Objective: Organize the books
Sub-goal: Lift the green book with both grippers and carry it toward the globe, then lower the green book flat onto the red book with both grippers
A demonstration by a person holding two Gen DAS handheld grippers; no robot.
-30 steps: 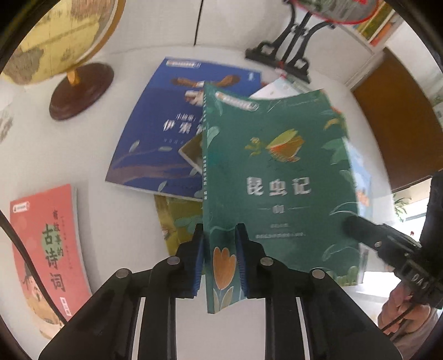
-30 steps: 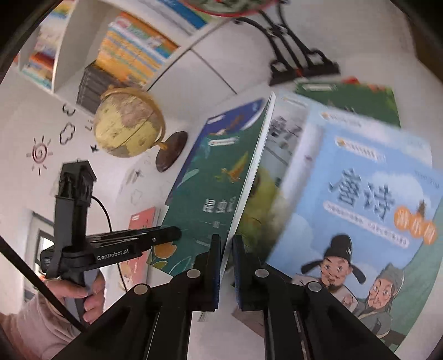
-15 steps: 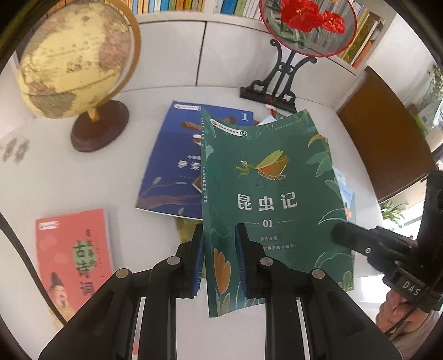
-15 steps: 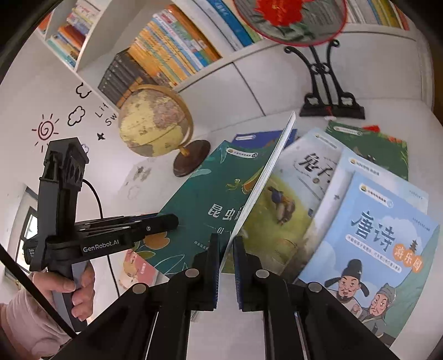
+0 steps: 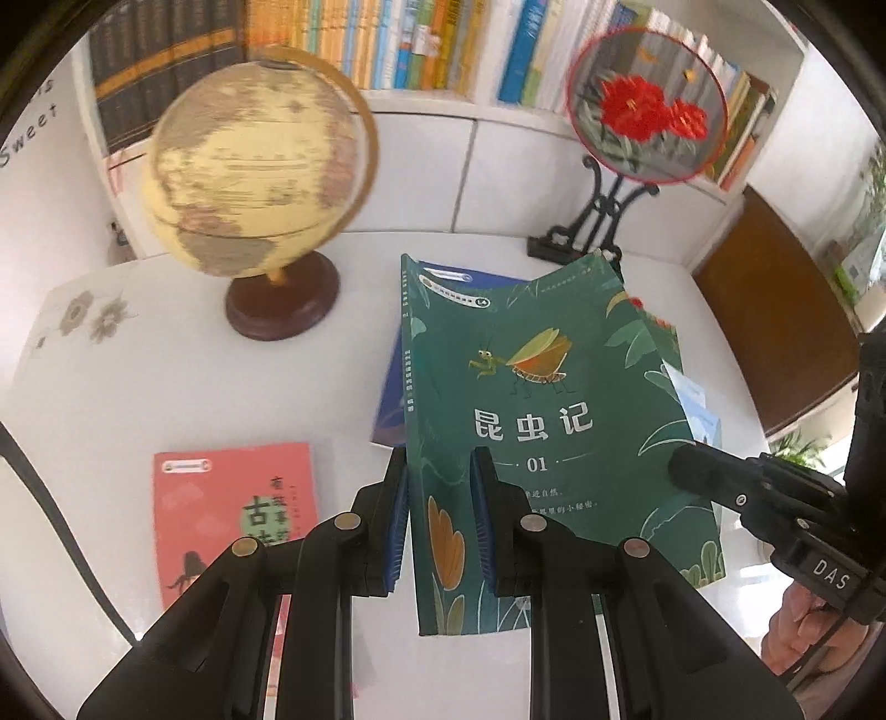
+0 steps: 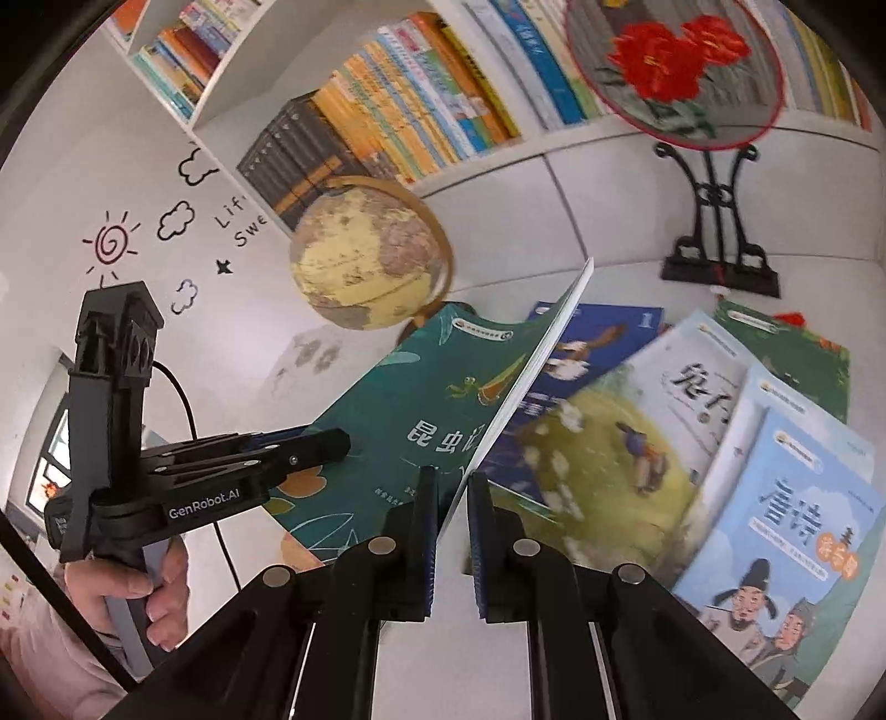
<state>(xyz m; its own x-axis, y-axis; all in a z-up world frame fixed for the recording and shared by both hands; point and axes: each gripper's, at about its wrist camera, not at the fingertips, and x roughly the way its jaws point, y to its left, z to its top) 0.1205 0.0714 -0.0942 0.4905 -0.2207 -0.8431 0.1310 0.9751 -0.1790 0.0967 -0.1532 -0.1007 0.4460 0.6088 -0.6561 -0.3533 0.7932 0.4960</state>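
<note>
Both grippers hold a green book with an insect on its cover [image 5: 531,399] in the air above the white table [image 5: 138,387]. My left gripper [image 5: 440,471] is shut on its lower left corner, beside the spine. My right gripper [image 5: 684,471] comes in from the right and is shut on the book's open edge. In the right wrist view the green book [image 6: 432,399] shows nearly edge-on, its page edge between the right gripper [image 6: 451,487] pads. There the left gripper [image 6: 332,443], held by a hand, clamps the far corner.
Under the lifted book lie a dark blue book [image 5: 390,404], a coral book [image 5: 232,498], a rabbit picture book [image 6: 637,432], a light blue book [image 6: 786,498] and a dark green one [image 6: 797,354]. A globe [image 5: 255,166] and a round embroidered fan on a stand [image 5: 642,111] stand before the filled bookshelf [image 5: 415,50].
Both grippers have risen with the green book, lifting it off the pile. The views have tilted up, so the globe, fan and bookshelf now show fully.
</note>
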